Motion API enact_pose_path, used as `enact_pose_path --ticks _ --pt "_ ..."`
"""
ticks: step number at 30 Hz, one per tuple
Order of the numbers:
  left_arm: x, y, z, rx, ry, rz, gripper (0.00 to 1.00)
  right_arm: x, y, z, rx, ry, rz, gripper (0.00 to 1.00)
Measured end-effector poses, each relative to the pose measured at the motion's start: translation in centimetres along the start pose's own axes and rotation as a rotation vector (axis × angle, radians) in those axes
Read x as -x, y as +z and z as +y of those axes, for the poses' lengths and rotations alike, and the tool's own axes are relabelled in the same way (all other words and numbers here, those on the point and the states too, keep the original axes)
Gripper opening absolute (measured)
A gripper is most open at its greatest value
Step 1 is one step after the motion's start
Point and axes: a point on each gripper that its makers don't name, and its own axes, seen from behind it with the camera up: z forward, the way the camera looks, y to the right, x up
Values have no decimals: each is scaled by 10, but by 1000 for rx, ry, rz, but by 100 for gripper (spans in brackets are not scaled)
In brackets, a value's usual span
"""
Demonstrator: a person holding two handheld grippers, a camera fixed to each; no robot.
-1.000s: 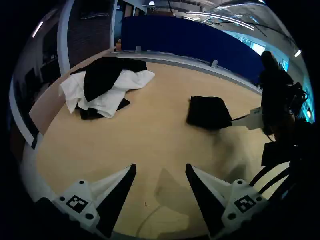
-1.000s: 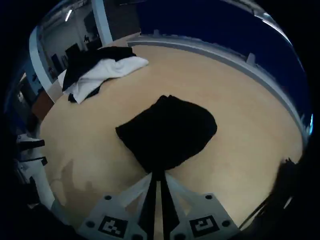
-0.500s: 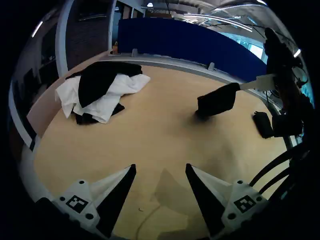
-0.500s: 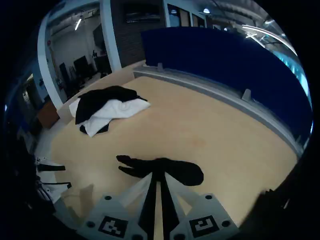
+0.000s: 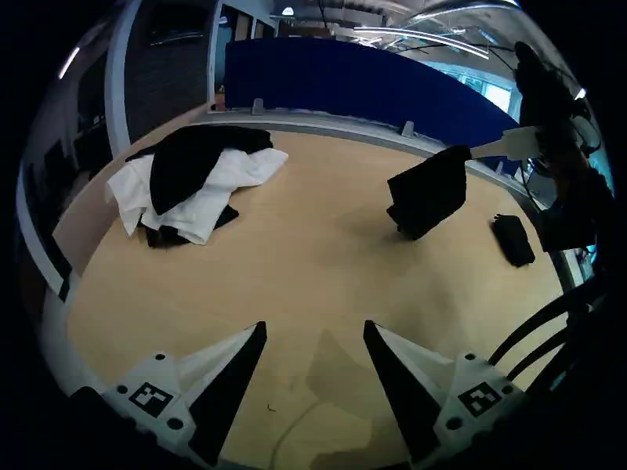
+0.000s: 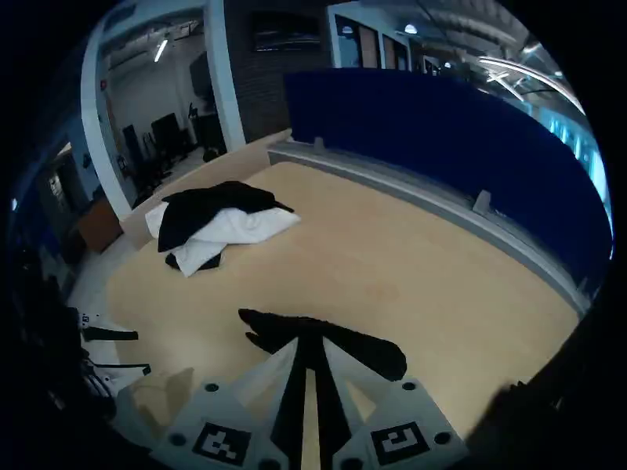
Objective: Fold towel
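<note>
Left gripper view: the right gripper (image 5: 472,150) is clamped on the top edge of the folded black towel (image 5: 427,196), which hangs over the worktop (image 5: 298,251), likely for transfer aside. The left gripper (image 5: 313,368) is spread and empty, free for the unfolded pile (image 5: 192,176).

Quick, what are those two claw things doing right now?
Left gripper: open, holding nothing.
Right gripper: closed on the black towel.
</note>
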Motion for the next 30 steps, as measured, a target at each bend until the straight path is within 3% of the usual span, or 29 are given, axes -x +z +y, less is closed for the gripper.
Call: enact_pose_path --ticks 9,30 --pt "-2 -1 5 9 6 1 92 -13 -29 25 4 18 29 7" --pt "-6 5 22 19 28 -3 92 -16 -110 146 112 47 38 6"
